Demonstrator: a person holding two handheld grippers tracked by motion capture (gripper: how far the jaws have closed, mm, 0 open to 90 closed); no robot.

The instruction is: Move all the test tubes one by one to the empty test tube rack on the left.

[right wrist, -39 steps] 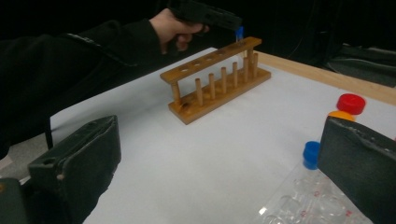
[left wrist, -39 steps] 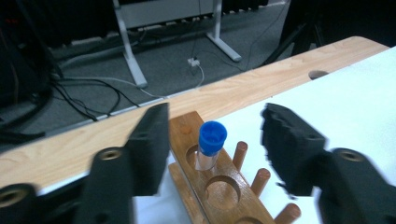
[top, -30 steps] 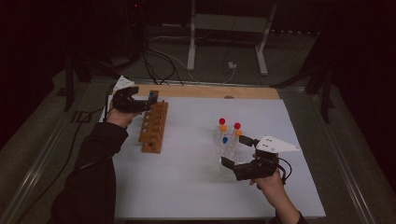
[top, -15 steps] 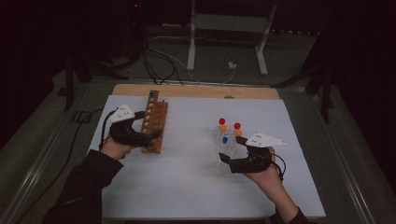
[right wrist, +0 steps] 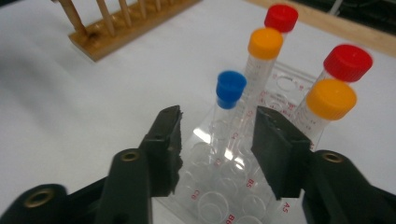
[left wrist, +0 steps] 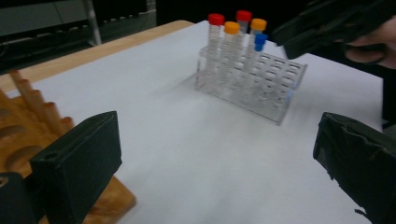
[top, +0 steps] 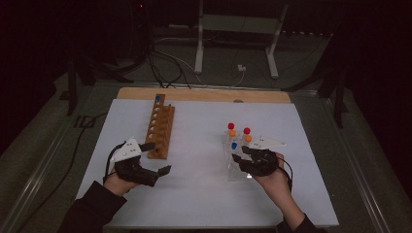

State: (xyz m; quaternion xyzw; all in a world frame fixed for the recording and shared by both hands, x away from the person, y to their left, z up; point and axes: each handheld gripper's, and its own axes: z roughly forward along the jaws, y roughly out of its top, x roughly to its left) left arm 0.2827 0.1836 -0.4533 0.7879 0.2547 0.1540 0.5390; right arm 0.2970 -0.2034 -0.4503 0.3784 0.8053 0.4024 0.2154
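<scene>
A clear tube rack (top: 238,165) is seen right of the wooden rack (top: 160,127). At its near end, the blue-capped tube (right wrist: 229,100) stands between the right gripper (right wrist: 217,140) jaws, just closing, apparently untouched. The left gripper (top: 156,158) is held wide open, empty.

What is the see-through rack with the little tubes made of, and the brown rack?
The clear rack looks like glossy transparent plastic: the table shows through it and it glints. The brown rack looks like plain wood, tan and matte, with pegs. The tube caps seem smooth coloured plastic.
</scene>
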